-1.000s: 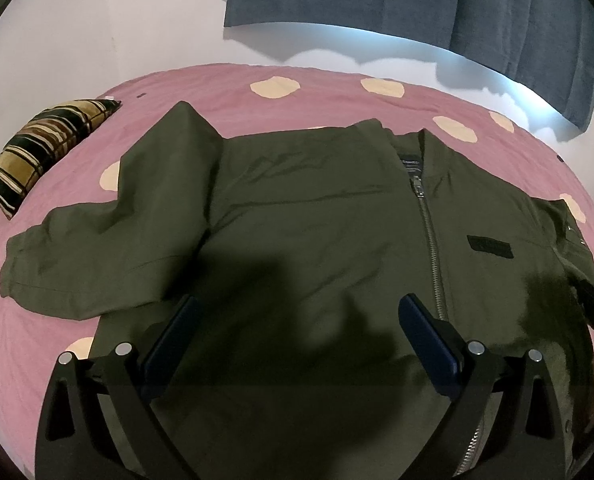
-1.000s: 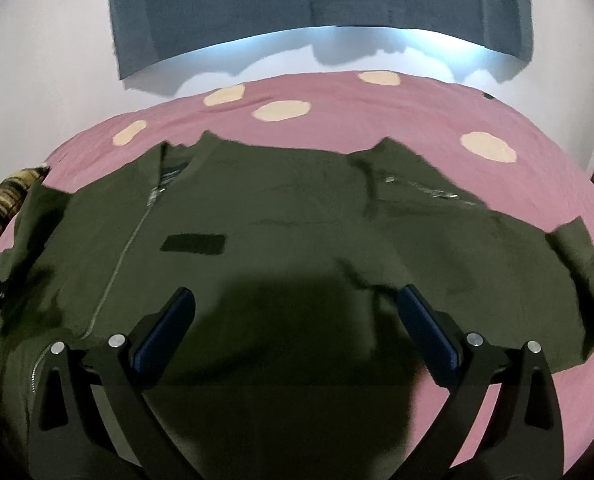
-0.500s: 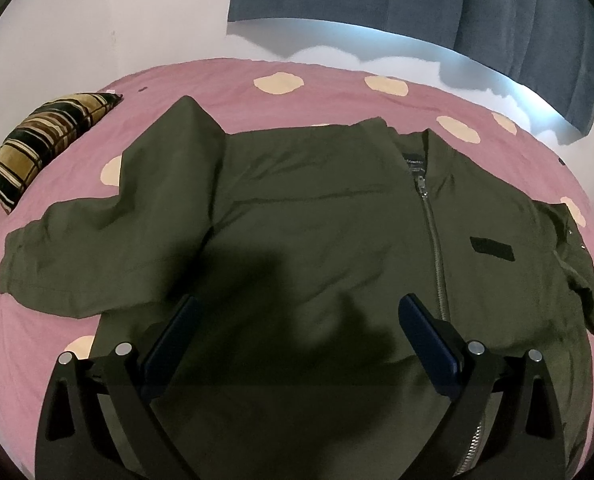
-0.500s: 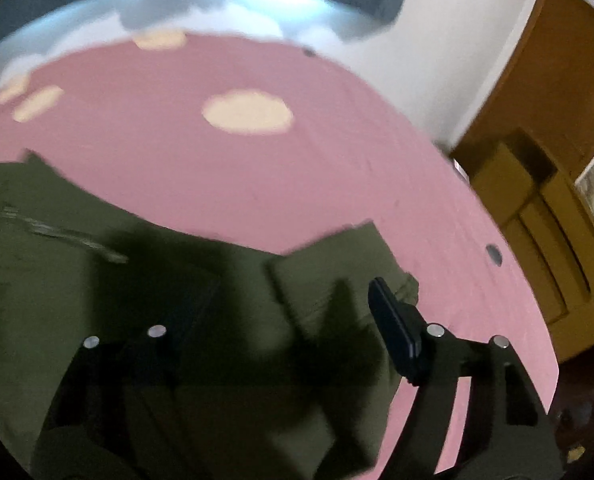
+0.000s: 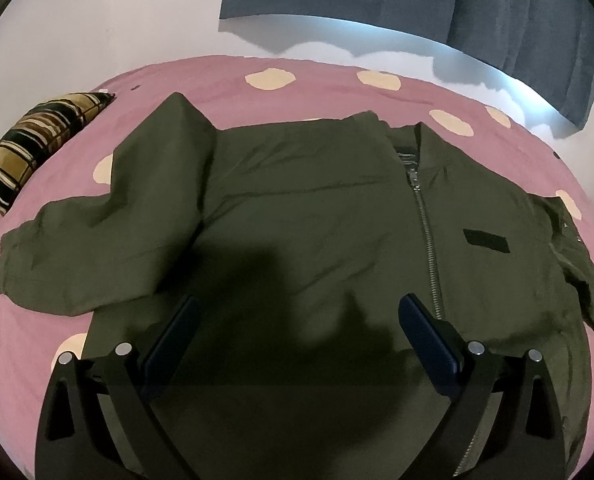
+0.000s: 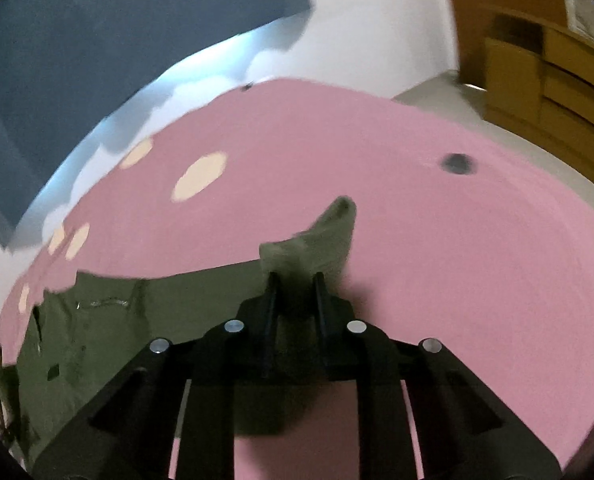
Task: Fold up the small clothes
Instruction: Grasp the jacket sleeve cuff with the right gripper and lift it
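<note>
Olive-green zip-front jacket [image 5: 317, 232] is getting its sleeve cuff [image 6: 325, 236] pinched by the closing right gripper [image 6: 295, 280], starting the fold, while the left gripper [image 5: 297, 316] is hovering open.

left gripper [image 5: 297, 316]: jaws wide apart, nothing between them
right gripper [image 6: 296, 280]: jaws closing on cloth

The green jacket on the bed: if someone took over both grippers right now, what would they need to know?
Left gripper: open, hovering above the jacket front, holding nothing.
Right gripper: jaws closing on the cuff of the sleeve, cloth between them.
Jacket lies zipped and face up on the pink bedspread, the other sleeve spread out to the side.
Done: nothing folded yet.
Left: fold both sleeves in, then the body.
</note>
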### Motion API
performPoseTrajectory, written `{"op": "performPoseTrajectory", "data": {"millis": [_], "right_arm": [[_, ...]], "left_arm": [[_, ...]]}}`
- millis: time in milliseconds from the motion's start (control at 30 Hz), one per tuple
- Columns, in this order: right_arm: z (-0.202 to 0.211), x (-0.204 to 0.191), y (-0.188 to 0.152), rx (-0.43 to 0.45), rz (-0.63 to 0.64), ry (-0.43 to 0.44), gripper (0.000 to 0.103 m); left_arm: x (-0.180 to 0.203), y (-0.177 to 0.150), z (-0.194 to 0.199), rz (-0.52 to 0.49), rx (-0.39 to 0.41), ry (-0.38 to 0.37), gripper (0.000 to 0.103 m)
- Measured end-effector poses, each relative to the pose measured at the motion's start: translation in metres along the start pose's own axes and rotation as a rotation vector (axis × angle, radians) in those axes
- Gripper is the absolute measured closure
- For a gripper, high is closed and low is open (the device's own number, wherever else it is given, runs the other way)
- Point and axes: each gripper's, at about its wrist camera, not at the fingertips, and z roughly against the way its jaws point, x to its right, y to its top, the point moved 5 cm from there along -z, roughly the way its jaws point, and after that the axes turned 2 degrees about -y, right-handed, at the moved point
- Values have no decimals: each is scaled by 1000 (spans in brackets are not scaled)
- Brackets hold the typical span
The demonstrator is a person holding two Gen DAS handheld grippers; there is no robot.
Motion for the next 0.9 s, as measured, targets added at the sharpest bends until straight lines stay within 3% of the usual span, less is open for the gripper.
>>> {"op": "performPoseTrajectory", "data": {"millis": [67, 100, 200, 267, 400, 500, 600, 700, 733, 900], "right_arm": [[9, 24, -5, -1, -63, 8, 85], [6, 33, -6, -12, -106, 43, 78], [-8, 65, -11, -59, -276, 120, 38], [-15, 78, -14, -66, -378, 226, 36], [-25, 87, -15, -74, -459, 331, 32], [-30, 88, -15, -90, -430, 332, 37], [-30, 83, -11, -108, -317, 234, 66], [-29, 80, -8, -117, -250, 194, 76], [-27, 78, -10, -156, -216, 196, 80], [-8, 80, -1, -105, -179, 153, 86]], "left_arm": [[1, 1, 0, -1, 3, -6, 4], [2, 1, 0, -3, 4, -9, 4], [3, 0, 0, -7, -2, -11, 4], [4, -1, 0, -6, -7, -14, 4], [4, -2, 1, -4, -9, -9, 4], [6, -3, 2, -9, -8, -1, 4], [8, -4, 2, -14, -11, 0, 4], [10, -6, 2, -15, -13, 2, 4], [10, -6, 2, -15, -16, 3, 4], [11, -5, 3, -20, -17, 12, 4]]}}
